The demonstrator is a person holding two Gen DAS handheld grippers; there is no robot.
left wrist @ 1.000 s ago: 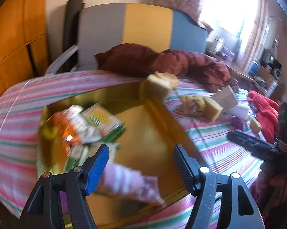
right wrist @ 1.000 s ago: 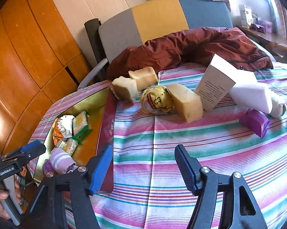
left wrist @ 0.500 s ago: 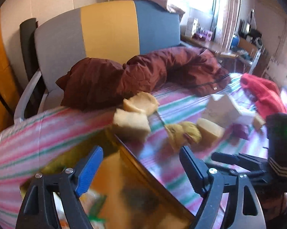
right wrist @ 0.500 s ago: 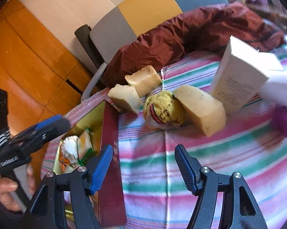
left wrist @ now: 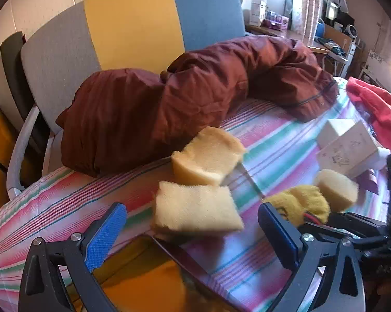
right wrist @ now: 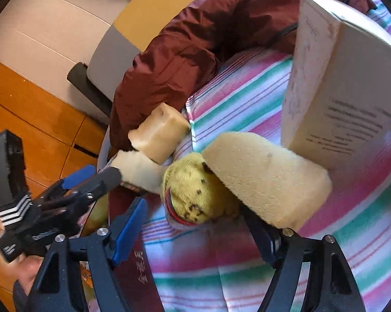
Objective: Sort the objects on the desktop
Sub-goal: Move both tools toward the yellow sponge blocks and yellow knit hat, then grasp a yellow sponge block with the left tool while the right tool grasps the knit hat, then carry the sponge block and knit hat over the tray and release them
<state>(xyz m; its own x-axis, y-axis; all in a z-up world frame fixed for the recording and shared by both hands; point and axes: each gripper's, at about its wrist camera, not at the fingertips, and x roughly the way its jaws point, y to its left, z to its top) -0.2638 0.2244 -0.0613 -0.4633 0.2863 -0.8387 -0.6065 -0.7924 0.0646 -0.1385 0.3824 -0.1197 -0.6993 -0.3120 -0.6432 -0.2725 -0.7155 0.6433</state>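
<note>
My left gripper (left wrist: 192, 234) hovers over the gold tray's far corner (left wrist: 143, 273), its jaws opening wide. A yellow sponge block (left wrist: 195, 208) lies just ahead between the fingers, not pressed. A second sponge (left wrist: 208, 156) sits behind it. My right gripper (right wrist: 195, 236) is close over a rolled yellow sock (right wrist: 195, 195), jaws opening around it without pressing. A larger sponge (right wrist: 268, 176) leans on the sock, against a white box (right wrist: 338, 91). In the right wrist view the left gripper (right wrist: 99, 175) has one fingertip beside the near sponge (right wrist: 140, 169).
A maroon jacket (left wrist: 195, 98) is heaped along the back of the striped cloth (left wrist: 273, 140), in front of a grey, yellow and blue chair back (left wrist: 133, 26). A red cloth (left wrist: 377, 109) lies far right, with a purple item (left wrist: 369, 179) near the box. The tray's dark red wall (right wrist: 133, 265) stands left of the sock.
My left gripper swung from over the tray's snack packets and pink sock to the sponges at its far corner, jaws spreading. My right gripper rolled and came in close on the yellow sock.
</note>
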